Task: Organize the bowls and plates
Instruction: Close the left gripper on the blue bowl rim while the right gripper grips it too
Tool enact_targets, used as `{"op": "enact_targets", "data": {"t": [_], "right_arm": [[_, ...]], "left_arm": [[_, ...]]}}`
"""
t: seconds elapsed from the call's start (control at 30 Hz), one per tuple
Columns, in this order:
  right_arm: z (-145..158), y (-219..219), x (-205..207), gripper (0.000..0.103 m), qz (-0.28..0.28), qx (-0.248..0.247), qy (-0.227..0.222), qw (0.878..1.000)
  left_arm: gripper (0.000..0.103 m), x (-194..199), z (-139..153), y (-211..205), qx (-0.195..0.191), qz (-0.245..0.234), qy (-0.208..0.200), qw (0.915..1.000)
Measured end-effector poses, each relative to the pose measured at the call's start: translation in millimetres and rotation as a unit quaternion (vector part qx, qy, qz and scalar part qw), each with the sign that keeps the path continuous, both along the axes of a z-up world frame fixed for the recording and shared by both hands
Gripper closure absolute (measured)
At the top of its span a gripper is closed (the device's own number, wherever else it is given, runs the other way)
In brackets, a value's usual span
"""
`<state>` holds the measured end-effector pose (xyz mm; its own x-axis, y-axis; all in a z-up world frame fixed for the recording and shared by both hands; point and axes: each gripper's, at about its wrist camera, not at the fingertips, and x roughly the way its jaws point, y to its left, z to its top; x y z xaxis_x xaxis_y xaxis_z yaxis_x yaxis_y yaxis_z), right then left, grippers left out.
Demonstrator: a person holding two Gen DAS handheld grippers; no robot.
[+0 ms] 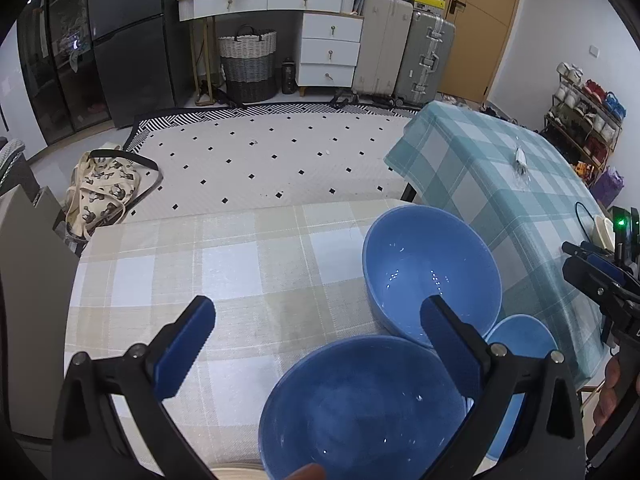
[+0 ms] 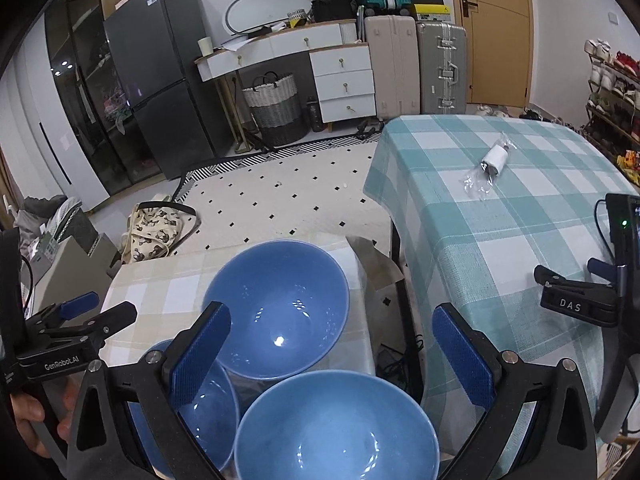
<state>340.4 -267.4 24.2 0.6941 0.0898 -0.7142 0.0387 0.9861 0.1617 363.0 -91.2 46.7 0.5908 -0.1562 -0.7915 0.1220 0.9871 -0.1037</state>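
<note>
Three blue bowls stand close together on a beige checked table [image 1: 200, 264]. In the left wrist view the far bowl [image 1: 430, 268] is at centre right, the near bowl [image 1: 360, 408] is below my open left gripper [image 1: 316, 344], and a third bowl [image 1: 520, 340] is partly hidden behind the right finger. In the right wrist view the far bowl [image 2: 280, 304] is ahead, one bowl [image 2: 336, 428] lies below my open right gripper [image 2: 332, 356], and another [image 2: 204, 408] is behind the left finger. Both grippers are empty.
A second table with a teal checked cloth [image 2: 500, 216] stands to the right, with a small white item in clear wrapping [image 2: 494, 162] on it. A printed tote bag [image 1: 104, 192] lies on the dotted rug [image 1: 280, 160]. Suitcases, drawers and a basket line the far wall.
</note>
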Motion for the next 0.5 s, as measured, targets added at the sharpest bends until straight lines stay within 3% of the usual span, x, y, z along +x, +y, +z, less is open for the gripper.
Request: {"op": "enact_targets", "data": {"t": [0.5], "right_arm": [[-58, -17, 37, 0.002, -0.007, -0.013, 0.046, 0.999]], "left_arm": [[0.000, 30, -39, -21, -0.004, -0.012, 0.037, 0.9993]]}}
